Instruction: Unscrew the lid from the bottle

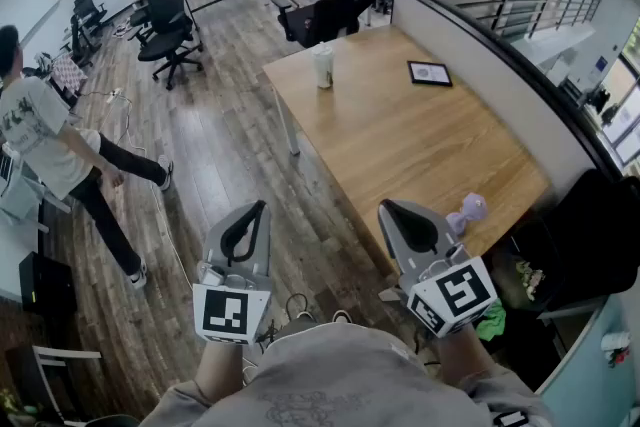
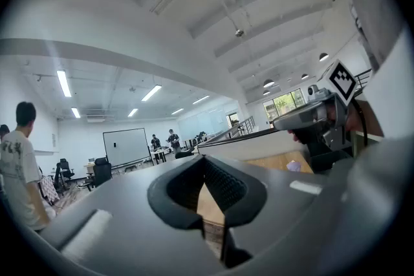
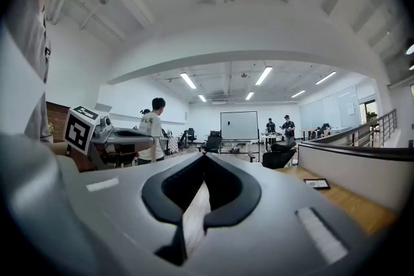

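A small lavender bottle (image 1: 468, 211) rests at the near edge of the wooden table (image 1: 400, 135); it shows faintly as a pale shape (image 2: 293, 165) in the left gripper view. My left gripper (image 1: 258, 207) is held level over the floor, left of the table, jaws shut and empty (image 2: 206, 160). My right gripper (image 1: 388, 207) hovers at the table's near corner, just left of the bottle and apart from it, also shut with nothing between its jaws (image 3: 206, 157). Each gripper appears in the other's view: the right one (image 2: 310, 119) and the left one (image 3: 123, 137).
A white cup (image 1: 322, 66) and a dark tablet (image 1: 429, 73) lie at the table's far end. Office chairs (image 1: 168, 27) stand on the wood floor. A person (image 1: 45, 140) walks at the left. A low partition wall (image 1: 500, 65) runs along the table's right side.
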Demonstrator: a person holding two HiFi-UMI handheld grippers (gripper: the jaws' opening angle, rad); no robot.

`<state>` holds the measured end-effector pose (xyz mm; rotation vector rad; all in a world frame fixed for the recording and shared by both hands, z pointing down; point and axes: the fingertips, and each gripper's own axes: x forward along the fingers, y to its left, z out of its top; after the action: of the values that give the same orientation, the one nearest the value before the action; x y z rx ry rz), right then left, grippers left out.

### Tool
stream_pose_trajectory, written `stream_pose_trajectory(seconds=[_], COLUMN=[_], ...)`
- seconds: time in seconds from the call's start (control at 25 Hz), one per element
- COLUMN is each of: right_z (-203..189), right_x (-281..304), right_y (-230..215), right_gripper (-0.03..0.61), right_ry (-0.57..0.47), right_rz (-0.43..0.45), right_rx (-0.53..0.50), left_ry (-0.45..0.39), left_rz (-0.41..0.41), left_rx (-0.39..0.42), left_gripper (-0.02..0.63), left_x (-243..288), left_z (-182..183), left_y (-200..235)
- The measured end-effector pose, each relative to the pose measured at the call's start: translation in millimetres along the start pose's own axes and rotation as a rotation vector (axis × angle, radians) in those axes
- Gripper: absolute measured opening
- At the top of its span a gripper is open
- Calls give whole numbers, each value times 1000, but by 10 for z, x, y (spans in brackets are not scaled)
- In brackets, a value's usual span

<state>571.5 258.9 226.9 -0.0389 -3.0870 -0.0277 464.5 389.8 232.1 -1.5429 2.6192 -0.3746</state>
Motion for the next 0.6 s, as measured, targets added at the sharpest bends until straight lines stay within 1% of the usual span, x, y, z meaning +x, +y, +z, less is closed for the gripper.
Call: stream_pose_trajectory(seconds=[0.6], right_z=[-82], right_x=[36], right_y=[-127], right_gripper=[11], right_ry=[33], right_rz=[16], right_rx=[-24], left_ry=[5], left_rz=[-8], left_rx=[3], left_gripper=[2], left_x=[157], left_z=[21], left_y=[-41])
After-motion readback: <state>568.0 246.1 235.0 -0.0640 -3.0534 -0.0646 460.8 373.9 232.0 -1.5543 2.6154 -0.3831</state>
